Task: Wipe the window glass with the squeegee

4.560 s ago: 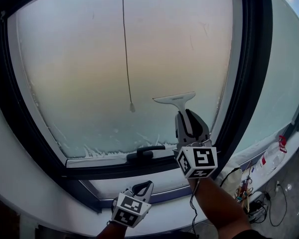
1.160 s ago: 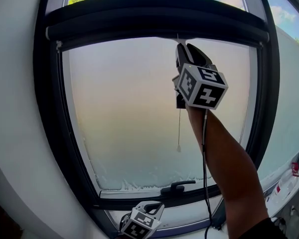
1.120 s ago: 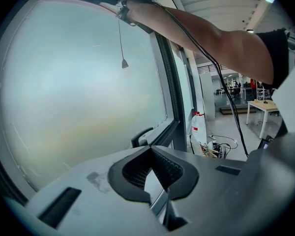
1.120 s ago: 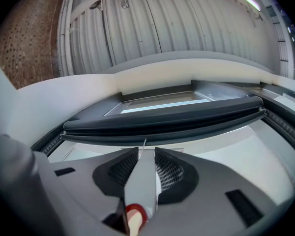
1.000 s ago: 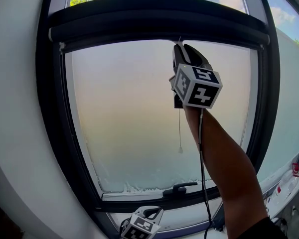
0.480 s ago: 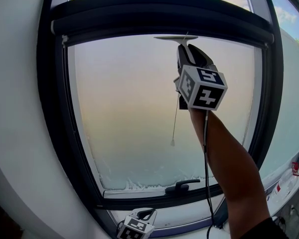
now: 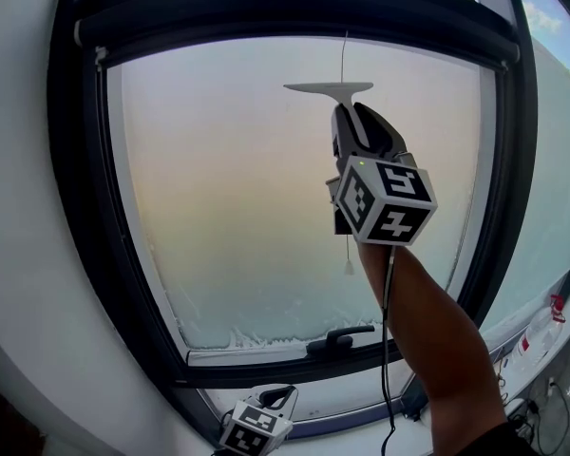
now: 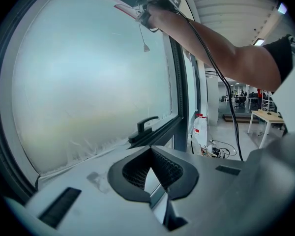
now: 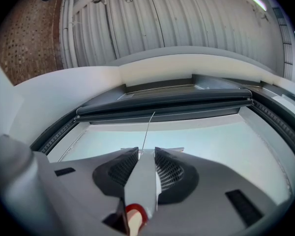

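The squeegee [image 7: 329, 89] is pale, and its blade lies level against the upper part of the frosted window glass [image 7: 228, 207], a little below the roller blind casing [image 7: 294, 12]. My right gripper [image 7: 354, 114] is raised on an outstretched arm and is shut on the squeegee's handle [image 9: 143, 181]. The handle's red end [image 9: 134, 219] points back at the camera. In the left gripper view the squeegee [image 8: 128, 10] shows high up on the pane. My left gripper [image 7: 277, 395] hangs low by the sill, shut with nothing in it [image 8: 150, 154].
A dark frame surrounds the pane, with a black window handle [image 7: 340, 338] at the bottom rail. A blind cord with a small pull [image 7: 349, 266] hangs just behind my right gripper. A white bottle [image 8: 200, 132] and cables [image 8: 217, 151] are on the floor to the right.
The squeegee went from low by the window handle up to the top of the glass. In the last half second it has come down a little from the blind casing. The cord swung.
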The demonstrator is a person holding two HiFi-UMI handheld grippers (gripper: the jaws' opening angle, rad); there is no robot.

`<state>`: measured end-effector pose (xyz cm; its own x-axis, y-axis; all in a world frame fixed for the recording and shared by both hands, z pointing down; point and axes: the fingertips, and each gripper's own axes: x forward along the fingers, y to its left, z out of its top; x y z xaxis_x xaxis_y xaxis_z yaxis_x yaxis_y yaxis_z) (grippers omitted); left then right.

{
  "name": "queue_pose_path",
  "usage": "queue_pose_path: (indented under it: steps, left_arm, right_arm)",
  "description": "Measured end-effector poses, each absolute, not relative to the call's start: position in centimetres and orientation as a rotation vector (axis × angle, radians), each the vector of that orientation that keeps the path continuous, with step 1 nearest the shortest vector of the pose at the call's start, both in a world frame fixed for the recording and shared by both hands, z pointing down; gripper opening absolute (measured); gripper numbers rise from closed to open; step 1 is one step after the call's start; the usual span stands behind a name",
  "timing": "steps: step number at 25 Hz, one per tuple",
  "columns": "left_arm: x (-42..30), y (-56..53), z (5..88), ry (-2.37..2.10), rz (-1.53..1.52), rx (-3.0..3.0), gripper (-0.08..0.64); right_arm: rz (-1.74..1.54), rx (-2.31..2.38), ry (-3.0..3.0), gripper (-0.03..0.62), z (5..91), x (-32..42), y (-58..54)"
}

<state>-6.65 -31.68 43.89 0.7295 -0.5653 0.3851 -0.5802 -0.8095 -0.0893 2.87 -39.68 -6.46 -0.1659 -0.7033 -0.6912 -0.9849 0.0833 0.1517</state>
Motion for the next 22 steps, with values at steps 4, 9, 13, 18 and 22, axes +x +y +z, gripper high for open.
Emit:
queue_pose_path:
  steps: [4,9,13,18,22]
  left_arm:
    - [-6.0,-31.2,44.4,-0.931,0.622,2.885,0.000]
    - [-6.0,-31.3,45.3,-0.939,0.672,2.869,0.000]
    - [-5.6,-31.5,46.1,-0.912,0.648,2.868,0.000]
    - [-5.2,-31.3,46.7,-0.885,0.618,2.868,0.000]
    - [-5.0,-31.1,48.0,-0.871,0.627,2.852,0.000]
  right_arm:
    - [0.822,-1.661,1.946,0.095,-4.3,3.2,-39.5]
    - [0.797,-1.658,1.969,0.095,-1.7,3.7,-39.2]
    - [0.813,-1.685,1.993,0.095,1.0,3.9,-39.0]
    - [0.841,-1.723,2.016,0.095,4.7,4.1,-38.5]
    - [0.769,-1.738,2.044,0.095,8.3,4.6,-38.4]
